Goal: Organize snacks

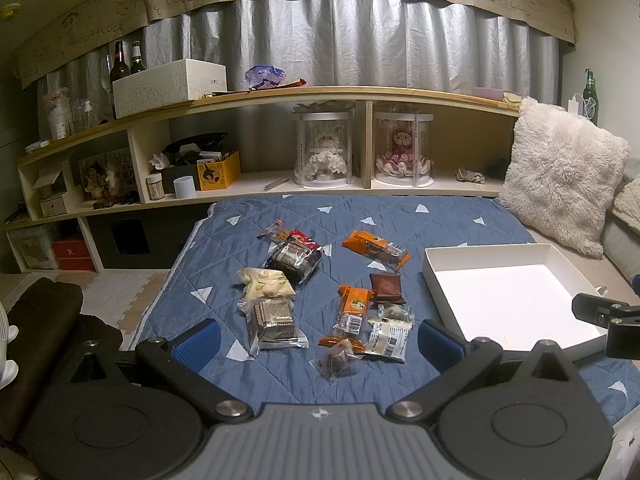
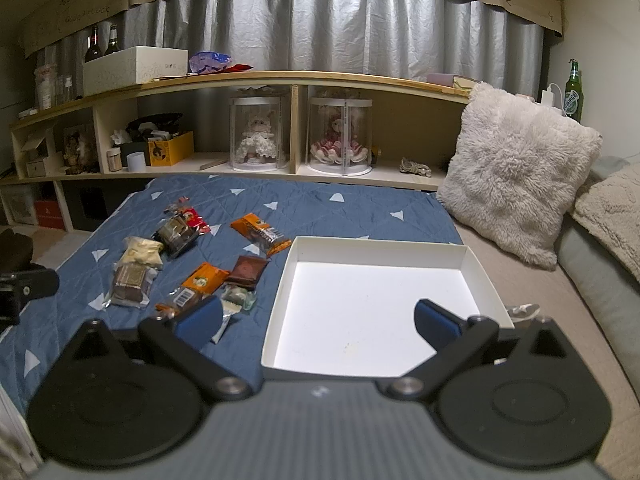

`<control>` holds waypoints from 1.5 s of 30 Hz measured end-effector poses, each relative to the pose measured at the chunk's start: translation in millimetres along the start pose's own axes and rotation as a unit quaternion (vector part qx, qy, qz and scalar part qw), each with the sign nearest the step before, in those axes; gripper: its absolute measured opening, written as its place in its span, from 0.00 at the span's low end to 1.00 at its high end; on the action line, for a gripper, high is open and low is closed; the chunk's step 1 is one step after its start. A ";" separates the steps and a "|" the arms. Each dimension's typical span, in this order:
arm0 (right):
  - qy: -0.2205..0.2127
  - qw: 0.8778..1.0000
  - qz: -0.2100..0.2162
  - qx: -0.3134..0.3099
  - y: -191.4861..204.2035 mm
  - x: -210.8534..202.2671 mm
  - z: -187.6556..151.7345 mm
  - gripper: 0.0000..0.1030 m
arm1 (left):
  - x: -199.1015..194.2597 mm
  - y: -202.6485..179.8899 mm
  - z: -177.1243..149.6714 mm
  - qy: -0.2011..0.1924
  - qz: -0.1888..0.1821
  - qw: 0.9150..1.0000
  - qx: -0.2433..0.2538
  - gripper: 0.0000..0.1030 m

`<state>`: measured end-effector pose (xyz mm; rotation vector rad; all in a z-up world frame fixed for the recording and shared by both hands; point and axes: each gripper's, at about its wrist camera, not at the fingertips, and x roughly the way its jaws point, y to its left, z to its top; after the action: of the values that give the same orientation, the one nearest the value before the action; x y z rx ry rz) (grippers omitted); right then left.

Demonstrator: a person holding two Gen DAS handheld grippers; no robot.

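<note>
Blue quilt [image 1: 400,216] holds scattered snacks [image 1: 280,272] left of white tray [image 2: 476,276]; both my grippers, left [image 1: 320,340] and right [image 2: 318,318], hover spread wide, holding nothing.

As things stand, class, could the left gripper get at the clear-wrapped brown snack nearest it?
Probably yes: the left gripper is open, and the clear-wrapped brown snack lies uncovered on the quilt just ahead.

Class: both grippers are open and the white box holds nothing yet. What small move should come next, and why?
Probably lower the left gripper onto the nearest packets, such as the small clear-wrapped snack just ahead of it. The snacks all lie loose on the blue quilt, while the white box beside them is empty under the right gripper.
</note>
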<state>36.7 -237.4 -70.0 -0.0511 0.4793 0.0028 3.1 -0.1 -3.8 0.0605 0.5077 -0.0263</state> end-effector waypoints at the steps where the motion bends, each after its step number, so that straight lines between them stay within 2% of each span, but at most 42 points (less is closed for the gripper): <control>1: 0.000 1.000 0.000 0.000 -0.1 0.1 0.1 0.99 | 0.0 0.0 0.0 0.000 0.000 1.000 0.000 1.00; 18: -0.002 1.000 -0.003 -0.001 1.1 2.0 -0.4 1.00 | 3.3 -6.3 6.6 -0.009 -0.007 1.000 -0.011 1.00; 29: -0.009 1.000 0.026 -0.012 10.2 20.7 14.4 1.00 | 32.8 3.7 36.6 -0.017 0.031 0.999 -0.024 1.00; 36: -0.007 0.998 0.053 -0.017 22.0 47.2 30.0 1.00 | 74.5 20.9 56.3 0.026 0.055 0.996 -0.066 1.00; 45: 0.004 0.996 0.082 -0.038 36.6 99.0 48.4 1.00 | 137.0 27.7 74.0 0.084 0.077 0.992 -0.060 1.00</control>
<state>146.3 -199.3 -74.6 -0.0863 0.4897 0.1828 159.8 21.4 -4.5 -0.0163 0.6703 0.1605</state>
